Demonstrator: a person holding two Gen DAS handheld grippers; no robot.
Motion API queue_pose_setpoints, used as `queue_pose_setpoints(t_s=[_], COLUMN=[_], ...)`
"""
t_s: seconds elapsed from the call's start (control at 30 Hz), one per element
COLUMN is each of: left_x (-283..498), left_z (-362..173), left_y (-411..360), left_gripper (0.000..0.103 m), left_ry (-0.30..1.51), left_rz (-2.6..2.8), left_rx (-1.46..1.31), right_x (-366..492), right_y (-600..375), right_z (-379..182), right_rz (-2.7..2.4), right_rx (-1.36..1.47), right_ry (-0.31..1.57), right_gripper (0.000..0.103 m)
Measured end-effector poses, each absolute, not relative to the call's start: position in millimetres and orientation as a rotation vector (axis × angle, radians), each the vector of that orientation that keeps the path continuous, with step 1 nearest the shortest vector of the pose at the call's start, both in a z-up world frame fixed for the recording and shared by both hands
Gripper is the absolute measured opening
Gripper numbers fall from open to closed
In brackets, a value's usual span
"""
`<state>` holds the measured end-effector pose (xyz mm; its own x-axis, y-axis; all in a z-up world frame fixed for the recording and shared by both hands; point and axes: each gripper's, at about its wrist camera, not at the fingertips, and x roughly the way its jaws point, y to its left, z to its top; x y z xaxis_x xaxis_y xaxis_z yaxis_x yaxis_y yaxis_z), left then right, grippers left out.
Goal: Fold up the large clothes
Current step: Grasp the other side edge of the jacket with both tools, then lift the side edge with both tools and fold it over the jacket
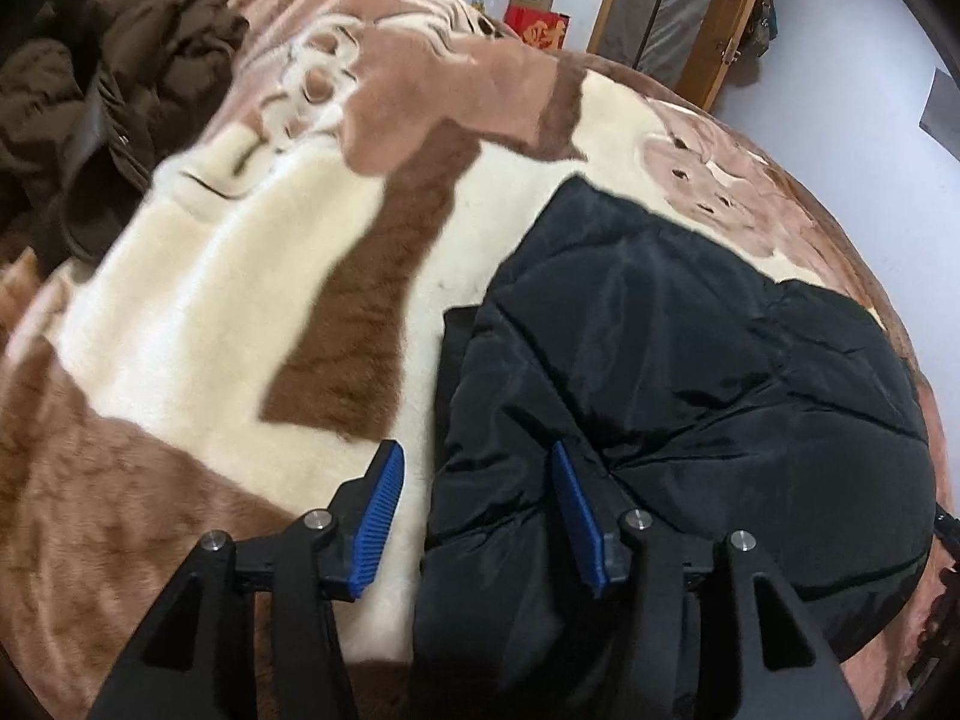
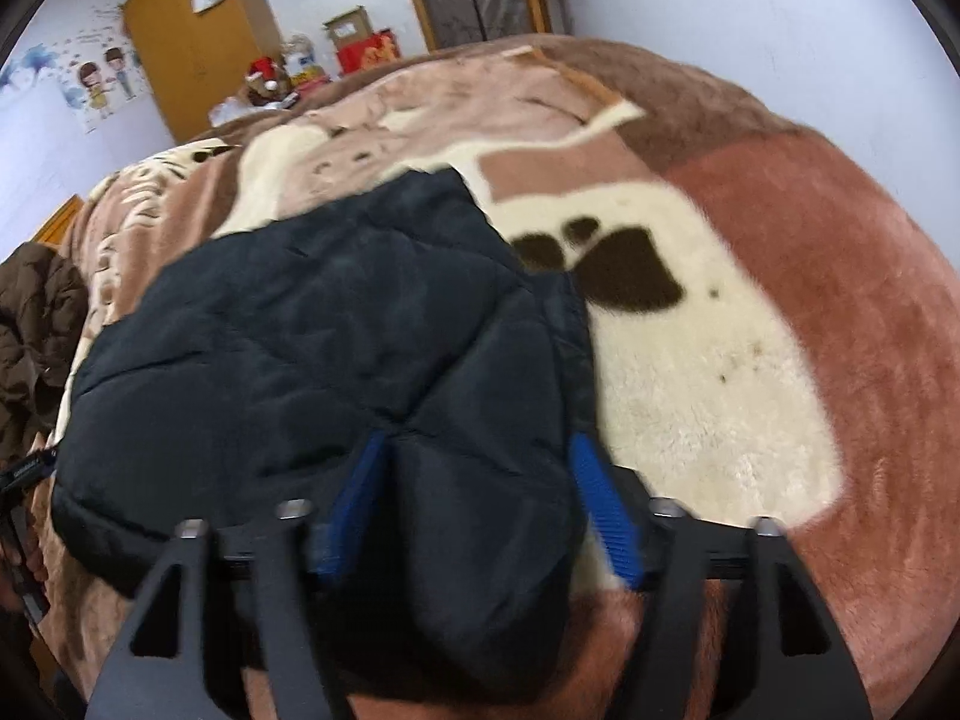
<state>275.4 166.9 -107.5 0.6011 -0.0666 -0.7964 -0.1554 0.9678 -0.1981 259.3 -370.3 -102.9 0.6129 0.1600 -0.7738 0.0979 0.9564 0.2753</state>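
A black padded jacket (image 1: pixel 690 348) lies folded into a compact block on a brown and cream blanket (image 1: pixel 210 312). My left gripper (image 1: pixel 474 450) hovers over the jacket's near left edge. It is open: the left pad is over bare blanket and the right pad over the black fabric. In the right wrist view, the same jacket (image 2: pixel 312 324) fills the middle. My right gripper (image 2: pixel 477 441) is open wide astride its near right corner. A puffy lobe of the jacket bulges up between the blue pads (image 2: pixel 600 504).
A crumpled dark brown coat (image 1: pixel 102 96) lies at the far left of the bed, also seen as the brown coat (image 2: pixel 30 324) at the left edge. Beyond the bed are a wooden door (image 2: pixel 192 42), red boxes (image 1: pixel 534 24) and a white wall.
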Motion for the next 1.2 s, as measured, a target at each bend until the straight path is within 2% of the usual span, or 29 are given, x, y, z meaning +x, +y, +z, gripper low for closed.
queue_pose_setpoints(t_s=[0.27,0.67,0.97,1.07,1.13,1.2], left_x=[297.1,298.1,311.7,319.2,318.4,315.7], left_z=[-135.6,-147.6,-161.9,-164.1,-164.4,-164.4], left_y=[171.2,172.9,170.3,166.5,166.3,166.1], left_gripper=[0.069,0.071,0.071,0.072,0.072,0.071], left_ry=[0.964,0.976,1.0,1.012,1.012,1.005], left_rz=[-0.019,-0.08,-0.122,-0.135,-0.137,-0.142], left_rx=[-0.348,-0.439,-0.481,-0.476,-0.481,-0.478], right_x=[275.6,277.9,289.3,294.4,293.3,295.4], right_y=[-391.7,-402.6,-402.5,-400.0,-397.7,-388.9], right_z=[-133.7,-150.9,-160.5,-160.2,-156.9,-150.8], right_rz=[0.118,0.199,0.243,0.262,0.275,0.273], right_rx=[0.47,0.603,0.58,0.586,0.595,0.571], right_ry=[0.97,1.029,1.054,1.053,1.046,1.04], right_gripper=[0.082,0.083,0.083,0.077,0.064,0.06])
